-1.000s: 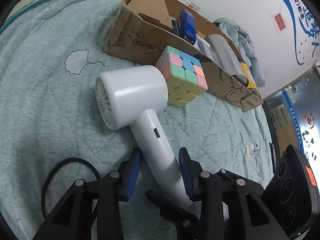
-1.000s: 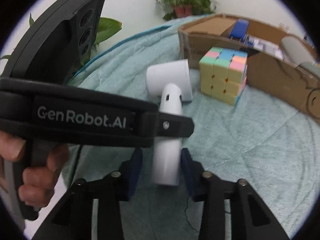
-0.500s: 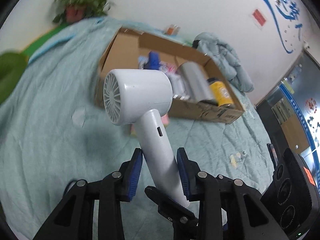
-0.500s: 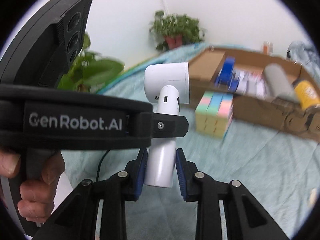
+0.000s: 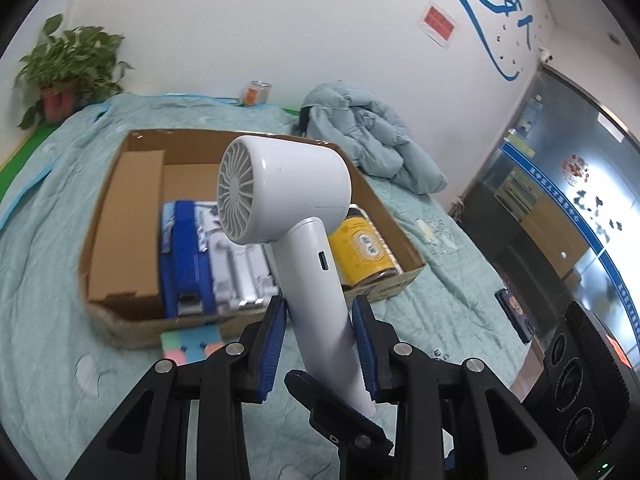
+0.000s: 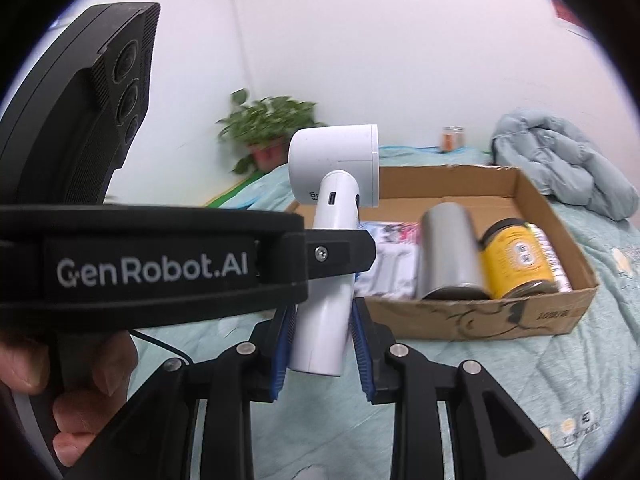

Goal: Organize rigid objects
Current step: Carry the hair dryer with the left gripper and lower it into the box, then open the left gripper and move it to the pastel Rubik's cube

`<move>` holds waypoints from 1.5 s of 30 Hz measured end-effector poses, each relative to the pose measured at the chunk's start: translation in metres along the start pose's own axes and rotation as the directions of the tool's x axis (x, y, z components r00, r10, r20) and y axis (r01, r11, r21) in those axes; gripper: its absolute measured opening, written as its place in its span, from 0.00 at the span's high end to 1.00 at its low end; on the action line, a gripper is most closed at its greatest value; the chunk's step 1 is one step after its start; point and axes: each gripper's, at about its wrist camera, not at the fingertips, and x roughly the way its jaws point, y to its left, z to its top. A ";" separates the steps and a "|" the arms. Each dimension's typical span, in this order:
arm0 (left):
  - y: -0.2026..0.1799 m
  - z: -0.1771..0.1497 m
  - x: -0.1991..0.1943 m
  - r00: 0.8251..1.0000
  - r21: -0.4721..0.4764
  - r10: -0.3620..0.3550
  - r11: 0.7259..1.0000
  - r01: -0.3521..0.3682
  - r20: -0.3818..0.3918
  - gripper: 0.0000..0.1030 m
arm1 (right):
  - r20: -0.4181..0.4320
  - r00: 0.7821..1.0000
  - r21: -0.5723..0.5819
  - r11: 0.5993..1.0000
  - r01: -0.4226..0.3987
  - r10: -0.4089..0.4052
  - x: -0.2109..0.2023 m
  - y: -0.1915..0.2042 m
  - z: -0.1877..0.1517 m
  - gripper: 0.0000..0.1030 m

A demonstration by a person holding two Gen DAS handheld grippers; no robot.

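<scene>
White hair dryer clamped by left gripper and right gripper, one cardboard box.

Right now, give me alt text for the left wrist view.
Both grippers clamp the handle of a white plastic hair dryer, held upright above an open brown cardboard box holding a yellow-labelled jar and blue-and-white packages, on a teal quilt.

Both tools are matte black angular frames with silver screws at the joints and ribbed blue pads on the fingers. The left tool carries white "GenRobot.AI" lettering beside a black camera block with round lenses. Just below that lettering, bare skin: the person's hand, nails showing.
</scene>
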 end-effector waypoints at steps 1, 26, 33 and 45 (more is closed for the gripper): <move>-0.001 0.006 0.004 1.000 0.011 -0.007 1.000 0.007 -0.002 0.70 | 0.005 1.000 0.001 1.000 0.012 -0.012 0.004 -0.003 0.004 0.74; 0.064 0.075 0.086 0.986 -0.098 -0.130 0.988 0.120 -0.102 0.69 | -0.031 0.999 0.023 0.999 0.034 -0.034 0.058 -0.040 0.038 0.73; 0.088 0.085 0.123 0.969 -0.163 -0.166 0.977 0.137 -0.184 0.69 | -0.115 0.993 0.079 0.996 0.042 -0.033 0.083 -0.054 0.042 0.73; 0.092 0.077 0.120 0.995 -0.122 -0.018 0.993 0.006 -0.099 0.07 | -0.085 0.989 0.069 0.990 0.124 -0.118 0.077 -0.060 0.035 0.25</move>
